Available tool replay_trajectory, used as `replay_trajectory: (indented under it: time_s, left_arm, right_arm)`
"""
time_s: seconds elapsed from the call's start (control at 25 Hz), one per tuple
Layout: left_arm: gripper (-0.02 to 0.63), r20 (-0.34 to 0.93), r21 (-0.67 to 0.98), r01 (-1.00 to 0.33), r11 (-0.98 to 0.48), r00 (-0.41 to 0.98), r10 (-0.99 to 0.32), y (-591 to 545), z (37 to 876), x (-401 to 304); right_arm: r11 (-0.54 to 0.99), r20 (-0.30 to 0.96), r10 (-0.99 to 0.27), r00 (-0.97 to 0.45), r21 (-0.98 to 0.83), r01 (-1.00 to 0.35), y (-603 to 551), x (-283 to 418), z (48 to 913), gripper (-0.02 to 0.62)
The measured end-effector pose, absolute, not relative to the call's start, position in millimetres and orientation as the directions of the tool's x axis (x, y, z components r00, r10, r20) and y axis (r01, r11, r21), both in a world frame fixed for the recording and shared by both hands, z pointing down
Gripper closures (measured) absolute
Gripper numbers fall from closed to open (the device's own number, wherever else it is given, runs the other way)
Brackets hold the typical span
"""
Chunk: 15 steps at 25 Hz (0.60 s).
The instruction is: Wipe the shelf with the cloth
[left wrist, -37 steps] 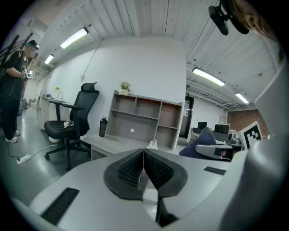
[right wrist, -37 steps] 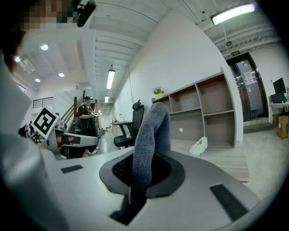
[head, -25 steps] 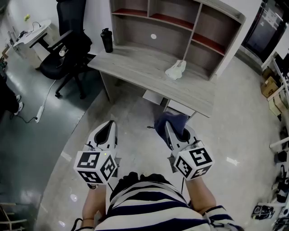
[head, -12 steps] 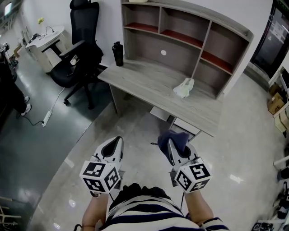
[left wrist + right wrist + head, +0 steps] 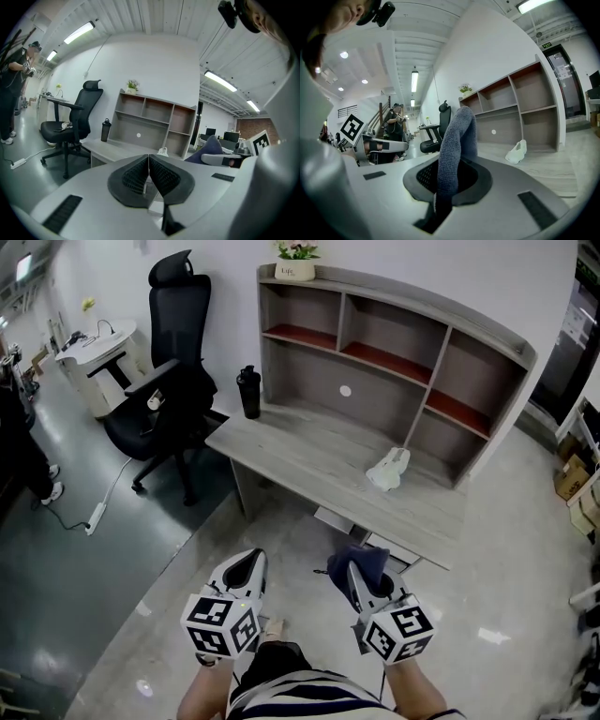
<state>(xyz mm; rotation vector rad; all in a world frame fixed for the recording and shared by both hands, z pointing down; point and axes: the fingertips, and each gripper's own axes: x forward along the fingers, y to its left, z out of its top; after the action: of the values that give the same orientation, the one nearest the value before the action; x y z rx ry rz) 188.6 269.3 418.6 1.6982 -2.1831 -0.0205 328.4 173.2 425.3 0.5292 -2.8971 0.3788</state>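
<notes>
jaws of right gripper [image 5: 447,182] on cloth [image 5: 457,135] — upright band

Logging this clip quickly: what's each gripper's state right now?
Left gripper: shut, nothing between its jaws.
Right gripper: shut on the blue cloth.

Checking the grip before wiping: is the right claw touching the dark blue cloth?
Touching. The right gripper view shows the right claw shut on the dark blue cloth, pinched between its jaws.
</notes>
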Motion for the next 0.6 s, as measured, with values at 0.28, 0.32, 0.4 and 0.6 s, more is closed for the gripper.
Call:
replay_trajectory:
  time_s: [0.28,0.32,0.4,0.6]
  left_arm:
    - [0.589,0.267,0.261,-0.935,0.24,-0.169,-0.949,232,417,132]
    - [0.589,0.266,0.262,-0.936,0.234,-0.163,-0.95,227,416,123]
    - [0.589,0.267,0.261,-0.939,0.223,-0.152,-0.952,220,415,105]
    - [0.589,0.263,0.262,-0.946,0.193,-0.122,-0.957,201,414,63]
  right_arm:
    - [0.902,0.224,-0.336,-0.915,-0.202,-0.381,141,269,420,0.551]
    - [0.901,0.223,-0.34,-0.914,-0.201,-0.384,136,259,419,0.551]
    - [0.899,0.219,-0.347,-0.912,-0.2,-0.391,129,240,416,0.551]
    - [0.899,0.206,-0.352,-0.913,-0.196,-0.391,118,193,412,0.551]
